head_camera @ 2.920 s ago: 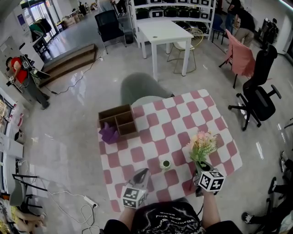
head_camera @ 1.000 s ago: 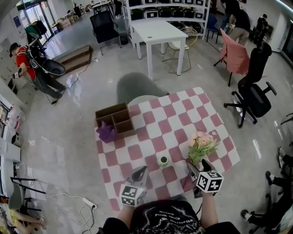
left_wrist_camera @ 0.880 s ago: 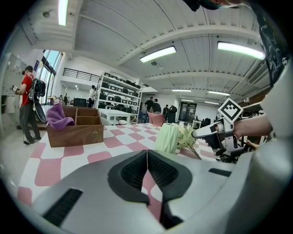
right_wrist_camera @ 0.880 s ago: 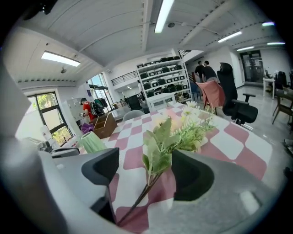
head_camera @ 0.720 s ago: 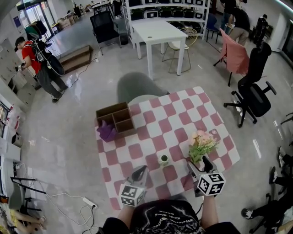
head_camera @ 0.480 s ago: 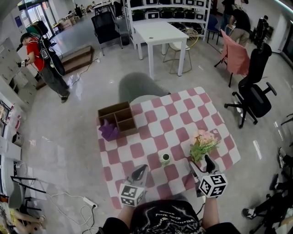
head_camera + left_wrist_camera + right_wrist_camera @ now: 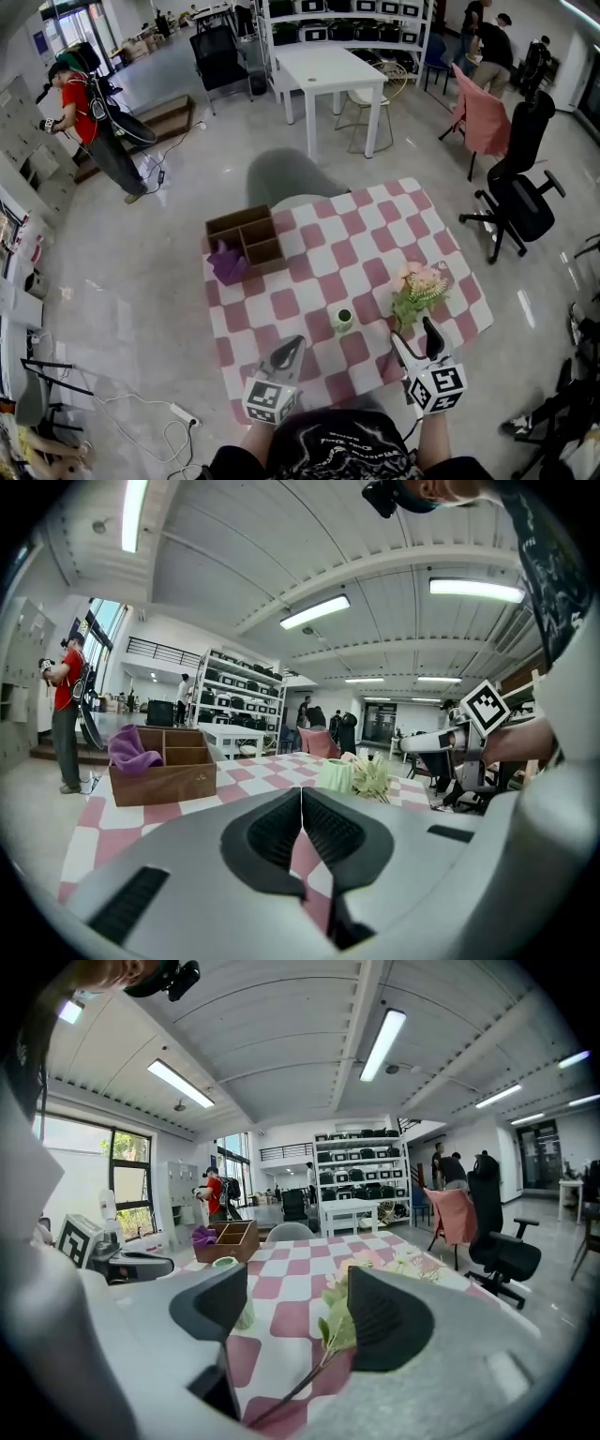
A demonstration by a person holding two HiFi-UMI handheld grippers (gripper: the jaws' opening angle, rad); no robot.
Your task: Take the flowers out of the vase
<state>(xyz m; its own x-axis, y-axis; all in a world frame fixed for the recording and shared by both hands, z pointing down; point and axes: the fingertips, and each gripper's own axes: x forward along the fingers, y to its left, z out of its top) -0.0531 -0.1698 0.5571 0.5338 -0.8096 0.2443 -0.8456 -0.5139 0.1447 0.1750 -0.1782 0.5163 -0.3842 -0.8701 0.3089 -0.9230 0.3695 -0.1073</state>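
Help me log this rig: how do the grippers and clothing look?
The left gripper and right gripper have light grey bodies, dark fingers and a white cube with black square markers. The wearer's shirt is black with pale print.

Flowers on table, right of vase (box behind-left).

The checkered table is looked down upon steeply from the head camera, and the whole top is taken in from well above. The left gripper view is set low at the near edge and faced along the tabletop. The right gripper view is set likewise, close upon the flowers. The wooden organizer box and green vase are shared by all three views.
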